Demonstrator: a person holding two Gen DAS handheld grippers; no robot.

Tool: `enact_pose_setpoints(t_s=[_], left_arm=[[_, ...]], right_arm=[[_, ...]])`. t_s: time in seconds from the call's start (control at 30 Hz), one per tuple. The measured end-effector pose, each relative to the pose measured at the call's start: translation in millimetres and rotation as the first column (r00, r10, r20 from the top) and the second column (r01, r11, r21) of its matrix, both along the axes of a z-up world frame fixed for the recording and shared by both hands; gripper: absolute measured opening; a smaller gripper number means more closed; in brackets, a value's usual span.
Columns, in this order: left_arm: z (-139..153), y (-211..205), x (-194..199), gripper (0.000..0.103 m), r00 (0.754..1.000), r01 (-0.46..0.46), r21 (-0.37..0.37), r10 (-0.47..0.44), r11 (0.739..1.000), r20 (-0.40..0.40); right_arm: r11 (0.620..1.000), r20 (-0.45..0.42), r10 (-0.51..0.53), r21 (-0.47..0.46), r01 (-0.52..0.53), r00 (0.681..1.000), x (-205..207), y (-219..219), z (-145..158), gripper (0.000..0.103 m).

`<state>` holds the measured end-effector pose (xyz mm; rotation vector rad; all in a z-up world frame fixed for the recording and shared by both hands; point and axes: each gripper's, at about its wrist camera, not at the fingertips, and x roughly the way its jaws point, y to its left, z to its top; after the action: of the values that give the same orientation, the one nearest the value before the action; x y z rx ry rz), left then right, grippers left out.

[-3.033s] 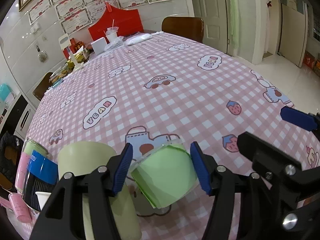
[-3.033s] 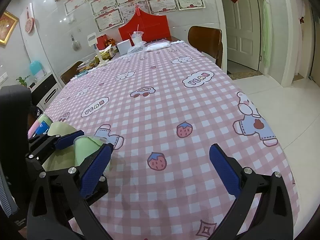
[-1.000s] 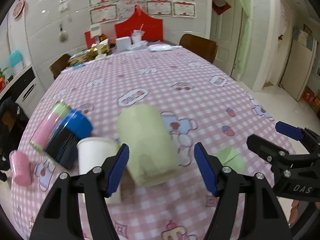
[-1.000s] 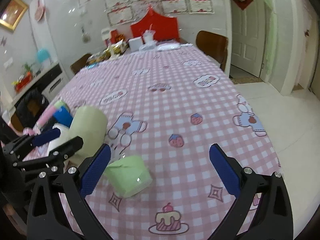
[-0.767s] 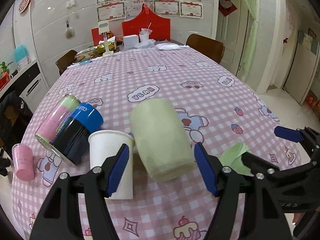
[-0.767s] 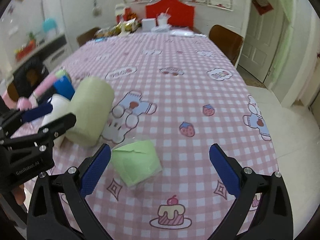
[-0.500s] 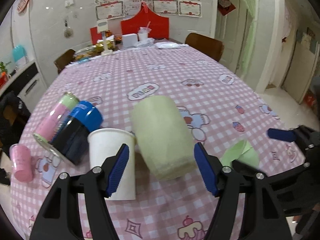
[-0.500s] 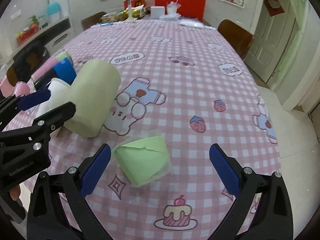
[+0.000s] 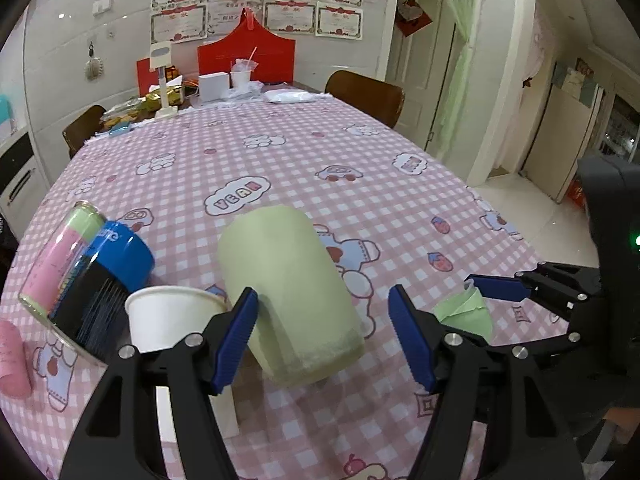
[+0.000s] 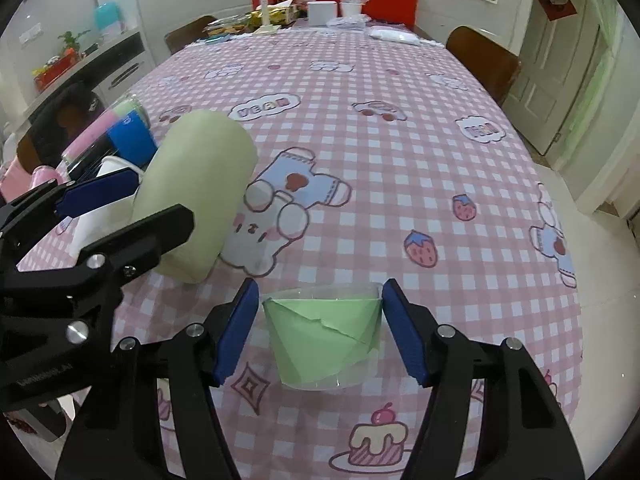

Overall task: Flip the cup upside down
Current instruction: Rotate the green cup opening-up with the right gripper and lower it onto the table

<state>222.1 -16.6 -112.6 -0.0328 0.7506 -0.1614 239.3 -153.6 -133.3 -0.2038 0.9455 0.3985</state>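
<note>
A clear plastic cup (image 10: 325,335) lined with green paper stands upright, rim up, on the pink checked tablecloth (image 10: 392,152). My right gripper (image 10: 320,332) has closed in around it, a blue pad at each side of the rim, touching or nearly so. The cup also shows at the right of the left wrist view (image 9: 466,314), between the right gripper's fingers. My left gripper (image 9: 322,336) is open and empty, in front of a pale green roll (image 9: 288,292) lying on its side.
A white paper cup (image 9: 172,320) stands left of the roll. A blue-and-black canister (image 9: 102,276), a pink-and-green tube (image 9: 60,256) and a pink item (image 9: 12,360) lie at the left. Clutter and a red box (image 9: 248,56) sit at the far end. The table edge is close at right.
My left gripper let go of the green-lined cup, now standing on the table, and drew back left. My right gripper has moved down and narrowed its jaws around the cup.
</note>
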Motion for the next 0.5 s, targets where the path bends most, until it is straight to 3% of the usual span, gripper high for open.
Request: enact_pose_setpoints(t_s=[0.5], left_arm=[[4.0,4.7,12.7,0.067,0.998,0.056,-0.062,-0.054,0.997,0.027]], right_arm=[[0.984,0.209,-0.165,0.106,0.145,0.964,12.8,-21.1,6.3,0.060]])
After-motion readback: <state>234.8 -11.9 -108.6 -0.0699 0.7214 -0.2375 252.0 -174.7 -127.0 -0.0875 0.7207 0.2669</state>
